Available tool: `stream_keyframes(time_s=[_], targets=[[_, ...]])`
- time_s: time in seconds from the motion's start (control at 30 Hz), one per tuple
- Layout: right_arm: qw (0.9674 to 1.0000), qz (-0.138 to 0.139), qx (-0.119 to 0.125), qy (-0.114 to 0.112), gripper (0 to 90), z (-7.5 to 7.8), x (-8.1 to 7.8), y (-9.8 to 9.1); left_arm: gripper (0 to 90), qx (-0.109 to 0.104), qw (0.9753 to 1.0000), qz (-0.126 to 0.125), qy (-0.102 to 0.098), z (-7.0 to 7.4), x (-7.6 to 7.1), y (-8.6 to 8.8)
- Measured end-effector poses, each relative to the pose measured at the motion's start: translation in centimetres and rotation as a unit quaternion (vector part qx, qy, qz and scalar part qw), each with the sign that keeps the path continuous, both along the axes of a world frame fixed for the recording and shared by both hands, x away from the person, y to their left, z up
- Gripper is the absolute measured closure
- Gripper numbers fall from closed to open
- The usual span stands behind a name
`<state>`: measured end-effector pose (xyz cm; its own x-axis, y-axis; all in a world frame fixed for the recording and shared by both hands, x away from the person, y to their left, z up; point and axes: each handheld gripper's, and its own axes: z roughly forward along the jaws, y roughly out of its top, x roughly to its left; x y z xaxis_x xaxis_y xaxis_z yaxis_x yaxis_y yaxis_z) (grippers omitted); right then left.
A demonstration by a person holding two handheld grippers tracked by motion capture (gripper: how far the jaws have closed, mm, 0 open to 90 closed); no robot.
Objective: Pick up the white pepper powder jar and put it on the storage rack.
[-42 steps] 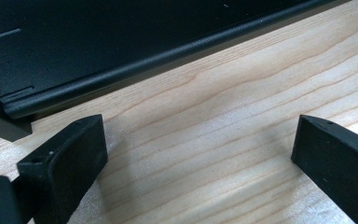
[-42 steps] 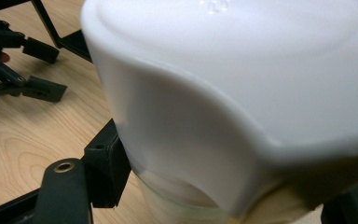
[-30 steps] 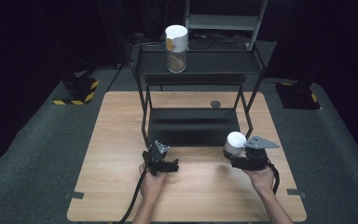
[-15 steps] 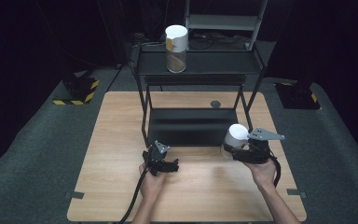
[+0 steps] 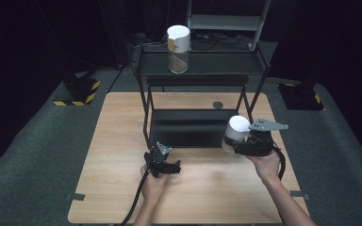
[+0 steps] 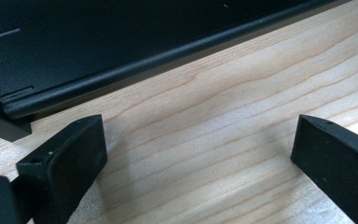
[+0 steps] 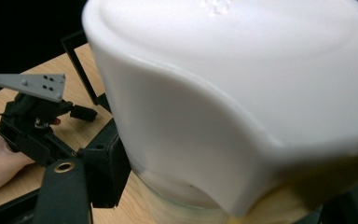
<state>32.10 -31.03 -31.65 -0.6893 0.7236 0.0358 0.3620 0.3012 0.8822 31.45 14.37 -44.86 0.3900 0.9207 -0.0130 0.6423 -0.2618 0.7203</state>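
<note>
The right gripper (image 5: pixel 235 143) is clamping its jaws around a white-lidded jar (image 5: pixel 236 132), holding it above the wooden table (image 5: pixel 113 155) beside the black shelf rack (image 5: pixel 198 70), while the left gripper (image 5: pixel 168 165) is resting wide open and empty.

Pale wood-grain table (image 5: pixel 122 141) with smooth matt top, black matt metal shelf rack (image 5: pixel 193 66), smooth white plastic lid on clear jar (image 5: pixel 235 133), matt black plastic gripper jaws, rough grey carpet (image 5: pixel 37 155)
</note>
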Motion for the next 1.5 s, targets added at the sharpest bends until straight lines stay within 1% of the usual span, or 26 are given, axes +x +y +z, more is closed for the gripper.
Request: stream_keyframes(time_s=[0.2, 0.4, 0.77, 1.17, 1.33, 1.5], targets=[[1.0, 0.005, 0.002, 0.003, 30.1, 1.5, 0.6, 0.2, 3.4, 0.0, 1.0, 0.0, 0.0, 0.0, 0.0, 0.0], [0.9999, 0.008, -0.005, 0.004, 30.1, 3.1, 1.1, 0.7, 3.4, -0.001, 1.0, 0.0, 0.0, 0.0, 0.0, 0.0], [0.9996, 0.021, -0.017, -0.004, 30.1, 6.5, 1.9, 1.6, 3.4, -0.001, 1.0, 0.0, 0.0, 0.0, 0.0, 0.0], [0.9997, 0.021, -0.008, -0.002, 30.1, 10.2, 3.0, 1.5, 3.4, -0.001, 1.0, 0.001, 0.0, 0.0, 0.0, 0.0], [0.9996, 0.022, -0.016, -0.002, 30.1, 11.9, 3.6, 1.9, 3.4, -0.001, 1.0, 0.001, 0.0, 0.0, 0.0, 0.0], [0.9996, 0.025, -0.012, -0.002, 30.1, 13.2, 4.2, 1.9, 3.4, 0.0, 1.0, 0.001, 0.0, 0.0, 0.0, 0.0]])
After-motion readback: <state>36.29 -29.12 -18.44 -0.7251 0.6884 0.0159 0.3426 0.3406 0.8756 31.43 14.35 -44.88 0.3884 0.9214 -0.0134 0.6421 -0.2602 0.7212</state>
